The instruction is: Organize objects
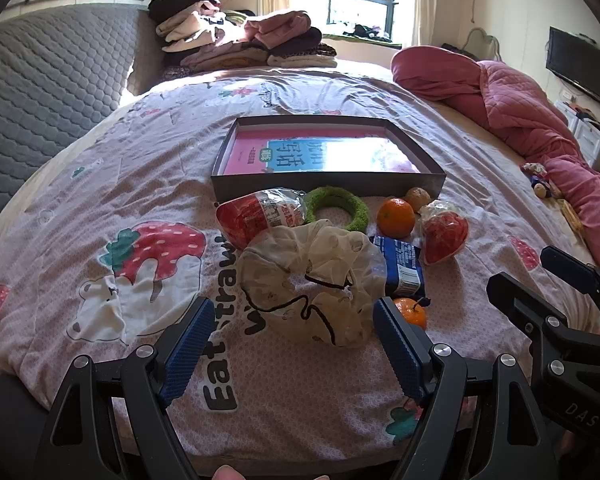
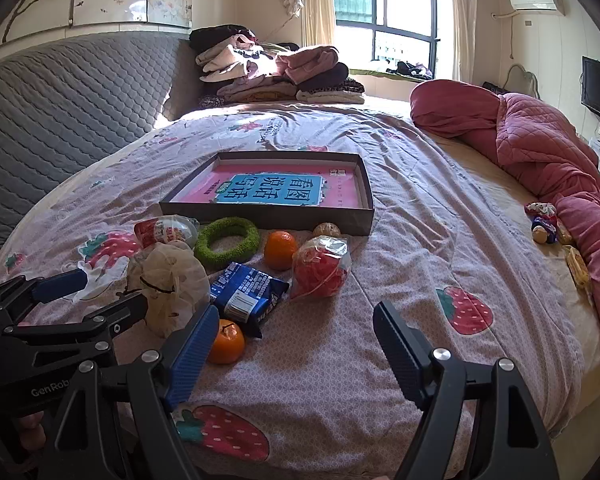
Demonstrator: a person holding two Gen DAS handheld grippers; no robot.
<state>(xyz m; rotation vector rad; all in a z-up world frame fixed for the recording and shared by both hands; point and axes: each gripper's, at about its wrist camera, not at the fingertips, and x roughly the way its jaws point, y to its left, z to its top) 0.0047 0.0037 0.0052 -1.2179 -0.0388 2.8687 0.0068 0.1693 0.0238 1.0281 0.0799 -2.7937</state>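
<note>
A dark shallow box (image 1: 328, 185) (image 2: 268, 217) with a pink and blue book inside lies on the bed. In front of it sit a green fuzzy ring (image 1: 336, 208) (image 2: 226, 242), two oranges (image 1: 396, 218) (image 2: 226, 340), a blue snack packet (image 1: 402, 266) (image 2: 248, 292), a bagged red thing (image 1: 446, 236) (image 2: 320, 272), a red and white packet (image 1: 256, 216) (image 2: 166, 232) and a beige mesh bag (image 1: 308, 276) (image 2: 172, 280). My left gripper (image 1: 294, 312) (image 2: 100, 292) is open just before the mesh bag. My right gripper (image 2: 296, 312) (image 1: 526, 276) is open over bare quilt, beside the near orange.
The strawberry-print quilt (image 2: 380, 240) covers the bed. A pink blanket (image 2: 540, 152) is heaped along the right side, with small toys and snacks (image 2: 544, 224) by it. Folded clothes (image 2: 276, 72) are stacked at the far end. A grey padded headboard (image 2: 60, 100) rises on the left.
</note>
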